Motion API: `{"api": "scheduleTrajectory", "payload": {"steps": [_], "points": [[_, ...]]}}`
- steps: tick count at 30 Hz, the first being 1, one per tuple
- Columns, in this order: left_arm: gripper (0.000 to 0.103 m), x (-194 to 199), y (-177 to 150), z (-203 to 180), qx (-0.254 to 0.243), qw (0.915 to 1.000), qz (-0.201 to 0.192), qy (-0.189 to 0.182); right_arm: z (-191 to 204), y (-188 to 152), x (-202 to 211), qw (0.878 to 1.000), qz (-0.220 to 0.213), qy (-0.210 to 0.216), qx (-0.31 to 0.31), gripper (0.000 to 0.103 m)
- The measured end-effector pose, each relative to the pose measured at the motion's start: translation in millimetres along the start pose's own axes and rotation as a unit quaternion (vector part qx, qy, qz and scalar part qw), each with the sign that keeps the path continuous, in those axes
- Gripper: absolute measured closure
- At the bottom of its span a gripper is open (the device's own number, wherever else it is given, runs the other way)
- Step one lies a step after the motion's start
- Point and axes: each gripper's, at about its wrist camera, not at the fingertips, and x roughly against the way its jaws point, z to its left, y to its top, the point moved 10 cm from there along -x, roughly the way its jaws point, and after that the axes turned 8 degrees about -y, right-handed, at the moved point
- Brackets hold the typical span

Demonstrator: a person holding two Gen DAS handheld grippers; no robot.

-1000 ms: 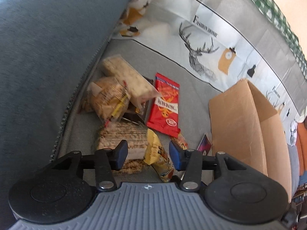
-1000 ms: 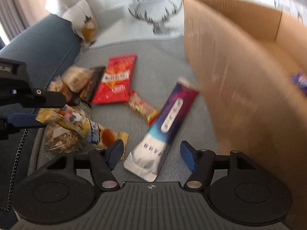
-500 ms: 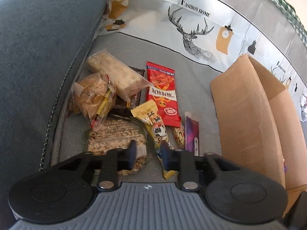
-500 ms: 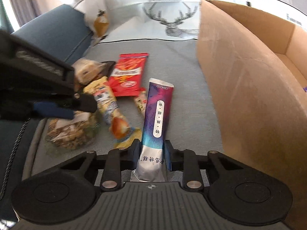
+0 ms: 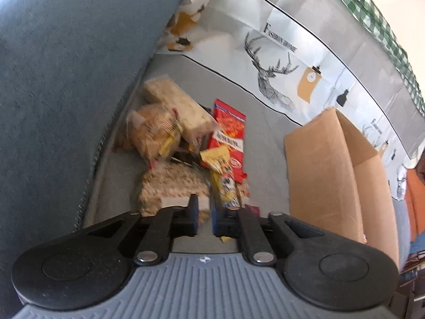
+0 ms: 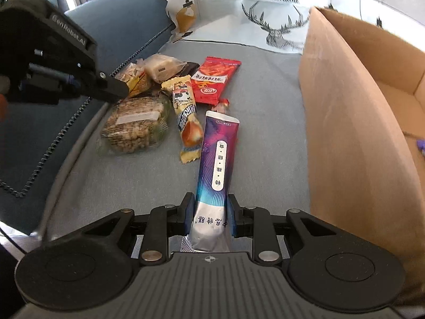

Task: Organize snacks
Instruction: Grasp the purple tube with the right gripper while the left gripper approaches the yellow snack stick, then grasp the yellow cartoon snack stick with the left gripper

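1. Cardboard forms the only container in view: an open-topped brown box (image 6: 345, 133) standing on the grey sofa seat (image 6: 265, 138), to the right of the snacks.
2. Box contents: one small purple item (image 6: 421, 143) shows against the inner floor at the far right edge of the right wrist view. The rest of the interior is hidden by the near wall.
3. The right gripper (image 6: 209, 212) is clenched on the purple packet (image 6: 217, 164). Both pads press on its silver lower end.
4. The purple packet is long and narrow. Its body is purple and blue with magenta streaks, and a white oval label with dark characters runs along its length. The lower end is plain silver with dark print. Its far end points away from the gripper, toward the loose snacks, and the box wall is just beside it on the right.
5. The left gripper (image 5: 204, 212) has its jaws drawn together. No packet is seen clamped between them. In the right wrist view it hangs over the left part of the snack pile.
6. Loose snacks lie on the seat, left of the box:
   - a yellow packet (image 6: 186, 117), lying lengthwise just left of the purple packet;
   - a red packet (image 6: 212, 79), flat, beyond the yellow one;
   - a clear pack of pale brown pieces (image 6: 135, 125), nearest the blue cushion (image 6: 119, 18);
   - further clear-wrapped items piled behind it, against the cushion.
7. A white cloth printed with a stag's head (image 6: 279, 21) covers the sofa back behind the box.
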Motion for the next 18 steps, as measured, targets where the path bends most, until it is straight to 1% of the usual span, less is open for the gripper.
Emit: {"api": "scheduleTrajectory", "payload": {"steps": [3,4,6,7,8,10,12,13,15,16,18], "points": [[0.092,-2.4,0.3,-10.9,-0.016,0.9998,-0.007,-0.002,0.5,-4.5,4.8,1.000,-0.015,-0.004,0.015,0.074],[0.088,-5.1,-0.1,-14.7,-0.018,0.9998,-0.008,-0.006,-0.2,-6.6,3.7,1.000,-0.012,-0.001,0.014,0.072],[0.085,-14.2,-1.2,-21.4,-0.023,0.9997,-0.003,-0.002,-0.5,-5.9,2.8,1.000,-0.016,0.011,0.007,0.072],[0.081,-19.9,-2.2,-24.4,-0.026,0.9997,0.001,0.001,-1.3,-4.3,1.6,1.000,-0.023,0.010,0.013,0.070],[0.080,-25.4,-3.8,-27.8,-0.029,0.9996,0.006,0.003,-2.7,-3.3,0.5,0.999,-0.030,0.007,0.018,0.064],[0.077,-37.3,-5.7,-34.9,-0.038,0.9991,0.015,0.010,-5.3,-3.2,-5.4,0.999,-0.028,0.009,0.023,0.059],[0.077,-49.4,-7.4,-37.8,-0.041,0.9987,0.027,0.017,-5.3,-1.2,-11.9,0.999,-0.023,0.015,0.021,0.057],[0.076,-56.1,-8.6,-38.3,-0.040,0.9984,0.034,0.022,-4.7,0.6,-15.0,0.999,-0.024,0.015,0.023,0.057],[0.070,-67.5,-11.1,-34.5,-0.042,0.9970,0.048,0.045,-3.4,3.9,-21.1,0.999,-0.024,0.010,0.029,0.055],[0.070,-72.9,-11.5,-31.7,-0.041,0.9960,0.053,0.060,-3.4,5.5,-24.5,0.999,-0.023,0.008,0.029,0.054],[0.070,-80.0,-10.5,-28.3,-0.035,0.9955,0.056,0.068,-2.5,8.4,-28.5,0.999,-0.023,0.007,0.026,0.052]]}}
